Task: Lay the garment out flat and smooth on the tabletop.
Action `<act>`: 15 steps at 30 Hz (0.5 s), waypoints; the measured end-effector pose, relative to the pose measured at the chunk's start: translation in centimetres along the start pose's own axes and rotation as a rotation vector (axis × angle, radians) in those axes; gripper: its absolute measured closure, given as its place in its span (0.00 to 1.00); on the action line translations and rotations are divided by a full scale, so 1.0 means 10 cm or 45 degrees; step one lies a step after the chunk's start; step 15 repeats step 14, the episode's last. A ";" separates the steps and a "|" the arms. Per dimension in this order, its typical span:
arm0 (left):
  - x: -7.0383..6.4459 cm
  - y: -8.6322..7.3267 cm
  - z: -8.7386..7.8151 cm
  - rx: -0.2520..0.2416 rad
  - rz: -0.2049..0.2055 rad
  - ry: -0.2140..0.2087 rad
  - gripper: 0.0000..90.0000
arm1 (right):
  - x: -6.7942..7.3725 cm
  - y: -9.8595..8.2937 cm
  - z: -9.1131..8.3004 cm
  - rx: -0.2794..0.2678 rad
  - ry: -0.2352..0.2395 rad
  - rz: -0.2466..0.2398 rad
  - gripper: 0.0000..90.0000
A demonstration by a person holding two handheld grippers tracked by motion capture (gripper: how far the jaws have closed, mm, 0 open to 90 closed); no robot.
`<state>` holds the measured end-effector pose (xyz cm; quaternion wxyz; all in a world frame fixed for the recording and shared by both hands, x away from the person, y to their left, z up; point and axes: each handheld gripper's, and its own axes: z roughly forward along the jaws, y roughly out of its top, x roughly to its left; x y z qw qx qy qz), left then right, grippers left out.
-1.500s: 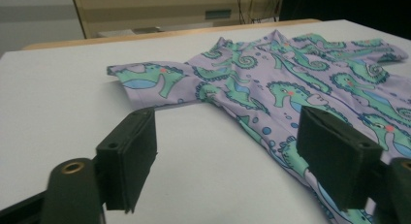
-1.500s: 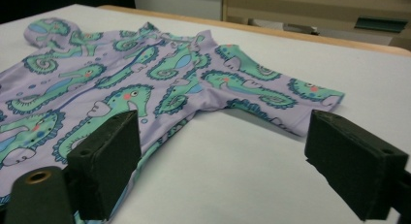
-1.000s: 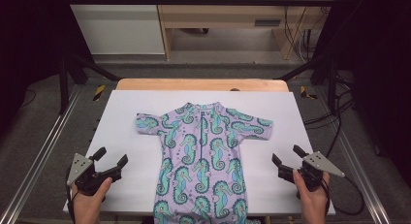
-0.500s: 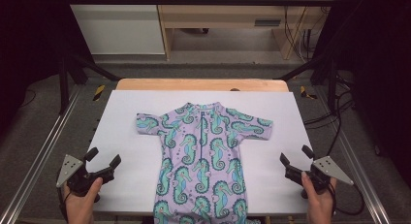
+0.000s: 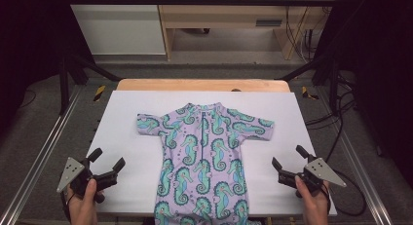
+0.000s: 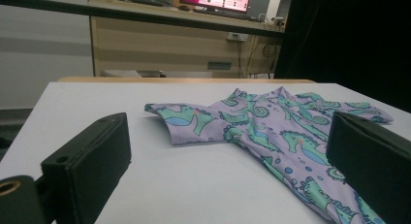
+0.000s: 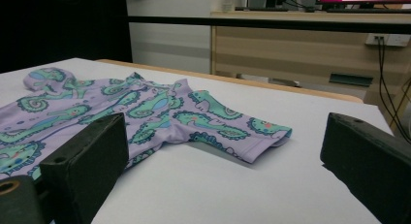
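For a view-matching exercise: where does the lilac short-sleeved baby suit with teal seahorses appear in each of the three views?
High view: lilac seahorse baby suit lies flat, centre to bottom edge.
Left gripper view: it runs from centre to lower right.
Right gripper view: it fills the left and centre.
Shared landmark: the white table cover beneath it.
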<state>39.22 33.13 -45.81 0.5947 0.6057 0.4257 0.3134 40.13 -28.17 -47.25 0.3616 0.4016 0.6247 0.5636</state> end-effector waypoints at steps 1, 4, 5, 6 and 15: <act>-0.01 0.00 0.01 -0.001 0.003 -0.006 0.03 | 0.01 0.00 0.01 0.000 0.009 -0.001 0.04; -0.05 -0.01 0.03 0.005 0.015 -0.020 0.03 | 0.06 -0.01 0.04 -0.002 0.038 -0.002 0.05; -0.07 -0.02 0.04 0.005 0.018 -0.025 0.03 | 0.08 -0.01 0.05 -0.005 0.045 0.001 0.05; -0.08 -0.02 0.04 0.008 0.024 -0.032 0.03 | 0.10 -0.01 0.06 -0.004 0.055 0.006 0.05; -0.11 -0.01 0.05 0.010 0.041 -0.050 0.03 | 0.19 -0.01 0.10 -0.005 0.085 -0.019 0.04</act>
